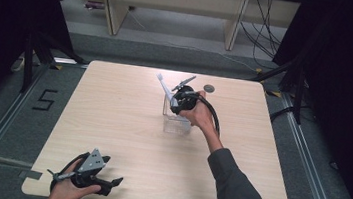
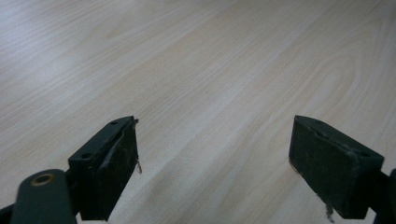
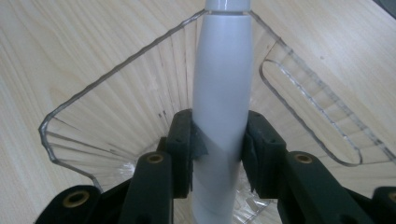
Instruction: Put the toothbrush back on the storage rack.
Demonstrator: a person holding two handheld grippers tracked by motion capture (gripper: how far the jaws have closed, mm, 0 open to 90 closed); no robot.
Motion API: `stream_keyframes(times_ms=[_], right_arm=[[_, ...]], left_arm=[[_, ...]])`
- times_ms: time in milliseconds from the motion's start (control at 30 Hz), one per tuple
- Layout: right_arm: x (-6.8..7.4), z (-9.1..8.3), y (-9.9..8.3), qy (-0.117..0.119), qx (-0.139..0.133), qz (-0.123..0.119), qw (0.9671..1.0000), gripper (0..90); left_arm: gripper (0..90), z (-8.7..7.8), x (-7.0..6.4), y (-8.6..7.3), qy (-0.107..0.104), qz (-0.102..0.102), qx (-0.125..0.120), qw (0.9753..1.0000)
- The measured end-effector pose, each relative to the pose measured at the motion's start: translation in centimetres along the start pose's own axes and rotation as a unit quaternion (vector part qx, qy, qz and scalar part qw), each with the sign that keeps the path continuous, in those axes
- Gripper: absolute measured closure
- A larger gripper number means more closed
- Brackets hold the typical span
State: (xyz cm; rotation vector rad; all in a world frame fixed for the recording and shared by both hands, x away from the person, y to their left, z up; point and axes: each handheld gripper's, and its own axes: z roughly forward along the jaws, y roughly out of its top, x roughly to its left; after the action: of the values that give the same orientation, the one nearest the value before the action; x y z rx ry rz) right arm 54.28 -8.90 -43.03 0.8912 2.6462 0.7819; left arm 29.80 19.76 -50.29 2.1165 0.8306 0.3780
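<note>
Black tongs (image 1: 177,101), grey sleeve (image 1: 239,190), blk cable (image 1: 213,115)

The white handle (image 3: 222,93) runs off the right gripper view's top and bottom edges; the small dark disc (image 1: 209,88) on the tabletop (image 1: 112,112) is too small to identify.

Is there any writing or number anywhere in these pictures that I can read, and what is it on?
"5": a large black numeral marked on the grey floor, left of the wooden table.
No readable text on the clear plastic container, the pale grey tube held in the right claw, the left claw, or the small dark disc on the table.
</note>
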Motion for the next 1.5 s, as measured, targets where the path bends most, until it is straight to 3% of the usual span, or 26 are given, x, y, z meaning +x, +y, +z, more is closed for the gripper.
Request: stream_keyframes(times_ms=[67,167,200,267,300,333,367,500,533,600,667,700,833,967,1033,1100,1267,1500], right_arm=[[0.1,0.0,0.0,0.002,0.004,0.007,1.0000,66.5],[-0.2,0.1,-0.1,-0.002,-0.010,-0.009,0.9999,64.8],[0.0,-0.1,0.0,0.002,-0.006,0.015,0.9999,63.4],[0.4,-0.7,0.0,0.002,0.005,0.036,0.9993,60.8],[0.3,-1.0,0.1,0.007,-0.010,0.016,0.9998,59.1],[0.6,-1.5,0.1,-0.006,-0.002,0.035,0.9994,57.9],[0.5,-1.7,0.1,0.005,-0.009,0.033,0.9994,56.6],[0.5,-2.5,-0.1,-0.003,-0.020,0.040,0.9990,54.1],[0.4,-3.0,-0.3,0.005,-0.039,0.033,0.9987,52.3],[0.1,-3.1,-0.4,-0.003,-0.049,0.022,0.9986,51.4],[0.2,-3.5,-0.6,-0.001,-0.051,0.031,0.9982,49.0],[0.0,-3.7,-0.8,0.005,-0.066,0.018,0.9976,48.0],[-0.1,-4.2,-1.2,0.001,-0.074,0.013,0.9972,45.2],[-0.2,-5.1,-1.5,-0.005,-0.084,0.018,0.9963,43.1],[-0.1,-5.6,-1.7,-0.010,-0.102,0.023,0.9945,42.3],[-0.1,-6.1,-1.9,-0.005,-0.097,0.023,0.9950,41.3],[0.1,-6.8,-2.4,-0.008,-0.102,0.021,0.9945,40.3],[0.2,-7.6,-3.4,-0.010,-0.103,0.028,0.9943,38.1]], left_arm=[[15.1,0.0,0.0,0.0,0.000,0.001,0.000,1.0000],[15.1,-0.1,0.1,0.0,0.001,0.006,0.005,1.0000],[15.1,0.0,0.0,0.0,0.002,0.004,0.002,1.0000],[15.1,0.0,-0.1,0.0,0.003,0.000,-0.001,1.0000],[15.1,0.0,-0.1,0.0,0.002,0.000,-0.001,1.0000],[15.1,0.0,0.0,0.0,0.006,0.007,0.005,0.9999],[15.1,0.0,0.1,0.0,0.006,0.009,0.006,0.9999],[15.1,0.1,-0.1,0.0,0.002,0.001,0.000,1.0000],[15.1,0.1,0.0,0.0,0.002,0.001,0.000,1.0000],[15.1,0.1,-0.1,0.0,0.002,0.001,0.000,1.0000],[15.1,0.1,-0.1,0.0,0.002,0.000,-0.001,1.0000],[15.1,0.1,-0.1,0.0,0.002,0.000,-0.001,1.0000],[15.1,0.1,-0.1,0.0,0.002,0.001,0.000,1.0000],[15.1,0.1,0.0,0.0,0.003,0.006,0.005,1.0000],[15.1,0.1,0.0,0.0,0.003,0.006,0.005,1.0000],[15.1,0.2,-0.1,-0.1,0.002,-0.001,-0.006,1.0000],[15.1,0.0,0.1,0.0,0.002,0.007,0.010,0.9999],[15.1,0.1,0.1,-0.1,0.003,0.008,0.006,0.9999]])
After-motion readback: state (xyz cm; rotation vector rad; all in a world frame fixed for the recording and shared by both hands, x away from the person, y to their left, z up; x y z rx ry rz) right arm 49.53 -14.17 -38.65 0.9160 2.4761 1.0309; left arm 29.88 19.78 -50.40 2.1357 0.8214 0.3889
